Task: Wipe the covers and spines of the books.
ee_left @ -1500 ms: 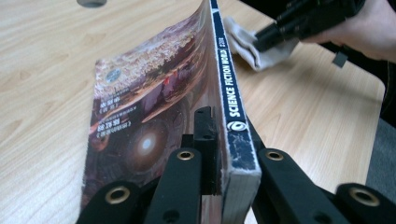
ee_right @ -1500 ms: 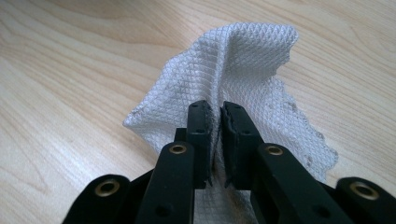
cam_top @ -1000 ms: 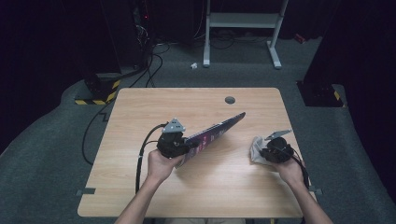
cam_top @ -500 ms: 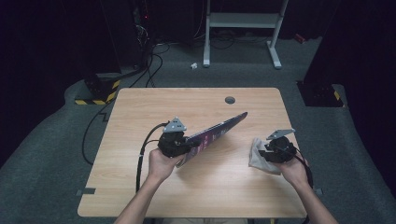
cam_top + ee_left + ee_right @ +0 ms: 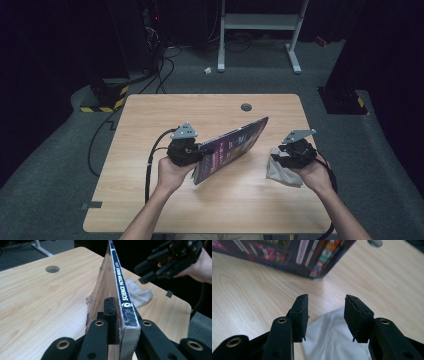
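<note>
The left gripper [image 5: 199,149] clamps a book [image 5: 231,148] by its near end, the jaws pressed on both covers just behind the spine, which reads "SCIENCE FICTION WORLD" in the left gripper view. The book [image 5: 117,290] stands on edge, tilted, and runs away from this gripper toward the far right of the table [image 5: 150,115], its lower edge on or close to the wood. The left hand [image 5: 172,172] grips the tool from below, and a cable [image 5: 148,165] trails back from it toward the table's near edge

The right gripper [image 5: 278,155] is off the book's right, apart from it, held in the right hand [image 5: 315,175]. Its jaws are spread with nothing between them. A white cloth [image 5: 337,342] lies crumpled on the table directly under and just ahead of those jaws; whether they touch it cannot be told. In the right gripper view the book's back cover [image 5: 287,252] crosses ahead of the jaws, and a round hole [image 5: 245,107] in the table sits beyond it
</note>
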Demonstrator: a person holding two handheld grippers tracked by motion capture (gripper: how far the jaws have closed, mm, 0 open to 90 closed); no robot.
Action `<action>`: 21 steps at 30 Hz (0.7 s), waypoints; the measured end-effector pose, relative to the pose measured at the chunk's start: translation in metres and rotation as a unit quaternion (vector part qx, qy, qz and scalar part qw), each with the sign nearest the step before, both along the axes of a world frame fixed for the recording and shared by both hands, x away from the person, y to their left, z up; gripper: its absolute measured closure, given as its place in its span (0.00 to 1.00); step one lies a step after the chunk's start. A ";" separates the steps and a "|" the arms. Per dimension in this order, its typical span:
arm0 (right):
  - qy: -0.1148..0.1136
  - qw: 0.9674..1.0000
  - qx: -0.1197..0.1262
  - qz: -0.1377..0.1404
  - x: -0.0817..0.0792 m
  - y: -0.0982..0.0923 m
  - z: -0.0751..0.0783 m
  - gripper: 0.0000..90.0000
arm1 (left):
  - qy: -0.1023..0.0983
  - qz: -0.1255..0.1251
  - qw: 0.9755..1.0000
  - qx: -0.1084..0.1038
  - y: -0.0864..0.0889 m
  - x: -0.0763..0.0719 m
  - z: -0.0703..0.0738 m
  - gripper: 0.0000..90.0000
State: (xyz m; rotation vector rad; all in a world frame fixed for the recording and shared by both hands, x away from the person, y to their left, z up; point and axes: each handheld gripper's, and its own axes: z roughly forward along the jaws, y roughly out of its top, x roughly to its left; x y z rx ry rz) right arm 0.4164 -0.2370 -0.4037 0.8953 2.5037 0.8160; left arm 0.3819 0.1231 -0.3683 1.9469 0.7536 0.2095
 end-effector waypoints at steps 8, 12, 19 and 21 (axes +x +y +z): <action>-0.029 0.999 0.001 0.031 0.001 0.010 0.023 0.60 | -0.002 -0.013 1.000 0.001 -0.001 0.000 0.001 0.94; -0.038 0.998 0.006 0.041 0.003 0.014 0.034 0.59 | -0.006 -0.021 1.000 0.000 -0.002 0.002 0.002 0.94; -0.058 0.996 -0.002 0.068 0.006 0.022 0.059 0.58 | -0.011 -0.042 0.999 0.000 -0.006 0.007 0.005 0.94; -0.062 0.995 -0.004 0.075 0.007 0.024 0.065 0.57 | -0.014 -0.050 0.999 0.006 -0.007 0.010 0.007 0.94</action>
